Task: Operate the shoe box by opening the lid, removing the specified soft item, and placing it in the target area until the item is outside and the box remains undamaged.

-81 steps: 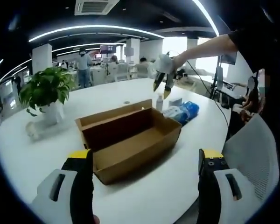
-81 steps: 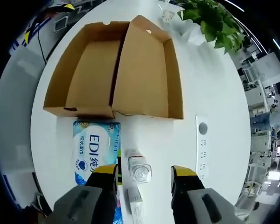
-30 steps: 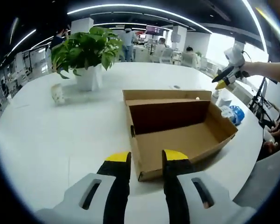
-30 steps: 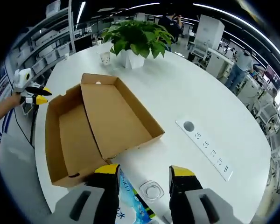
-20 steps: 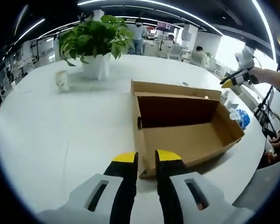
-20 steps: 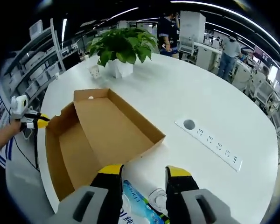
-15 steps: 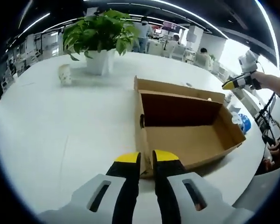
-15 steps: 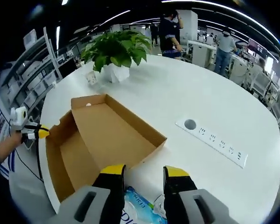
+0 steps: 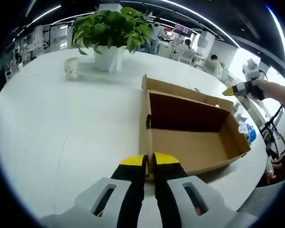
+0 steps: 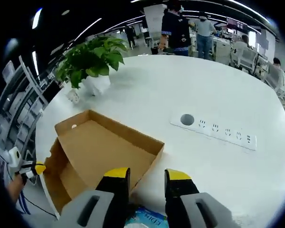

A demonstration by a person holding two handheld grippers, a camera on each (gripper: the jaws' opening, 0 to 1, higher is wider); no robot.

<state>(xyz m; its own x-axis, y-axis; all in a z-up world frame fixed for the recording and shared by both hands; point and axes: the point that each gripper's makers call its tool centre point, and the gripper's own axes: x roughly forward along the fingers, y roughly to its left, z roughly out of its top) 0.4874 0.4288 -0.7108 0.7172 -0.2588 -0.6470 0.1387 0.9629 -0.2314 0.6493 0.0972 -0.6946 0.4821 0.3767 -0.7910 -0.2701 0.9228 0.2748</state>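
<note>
Cardboard filled the middle of the left gripper view: the open brown cardboard shoe box [image 9: 190, 137] lay on the round white table [image 9: 61, 123] directly ahead at twelve o'clock of the left gripper [image 9: 148, 160], its long axis running away toward two o'clock, its near short end just past the yellow tips. That gripper's jaws stood almost together with only a thin slit between them and held nothing. No soft item showed inside the box. The blue soft wipes packet [image 9: 249, 133] lay on the table beyond the far end at three o'clock, and the right gripper [image 9: 230, 91] hovered above that end at about two o'clock, so the right one looked the nearer to it. In the right gripper view the box sat at ten o'clock of the right gripper [image 10: 146, 176], whose jaws were spread apart and empty. A corner of the packet [image 10: 147, 222] showed between them at six o'clock, on the table outside the box, which looked undamaged.
</note>
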